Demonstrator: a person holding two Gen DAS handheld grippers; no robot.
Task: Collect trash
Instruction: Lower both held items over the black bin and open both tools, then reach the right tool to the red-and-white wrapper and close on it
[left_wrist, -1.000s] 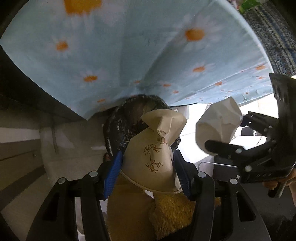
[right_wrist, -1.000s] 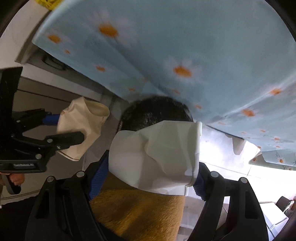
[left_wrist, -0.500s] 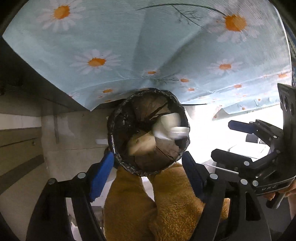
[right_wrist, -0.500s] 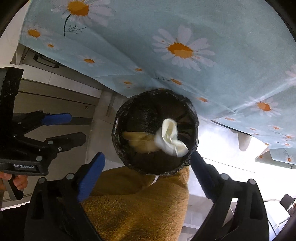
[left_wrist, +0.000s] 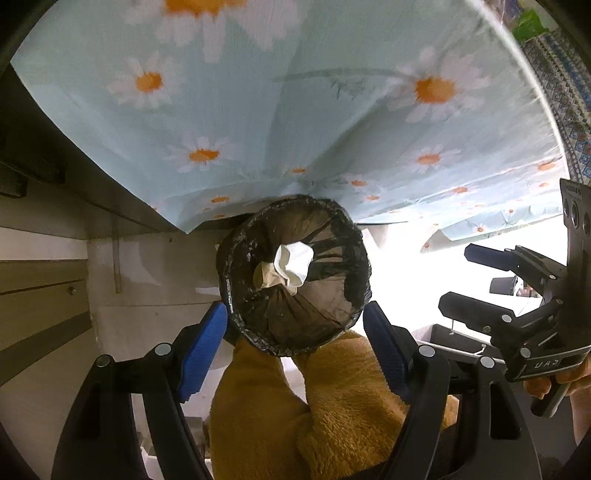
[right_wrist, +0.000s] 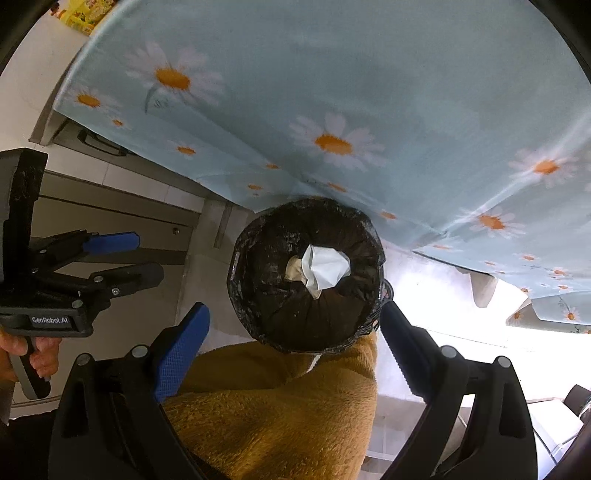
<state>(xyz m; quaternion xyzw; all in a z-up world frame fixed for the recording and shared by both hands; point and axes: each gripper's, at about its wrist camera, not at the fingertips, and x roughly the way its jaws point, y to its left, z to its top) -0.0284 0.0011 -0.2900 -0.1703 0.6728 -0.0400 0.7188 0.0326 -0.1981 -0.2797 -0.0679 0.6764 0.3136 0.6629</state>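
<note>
Left wrist view: my left tool hangs nose-down with jaws just spread wide and nothing between them, and my right tool is the same, gaping and empty beside it. Below both stands the black-lined trash bin at the desk's edge, under the hanging daisy cloth. A crumpled white paper cup and a tan one lie at its bottom, so I judge this drop done; whether more trash remains I cannot see.
</note>
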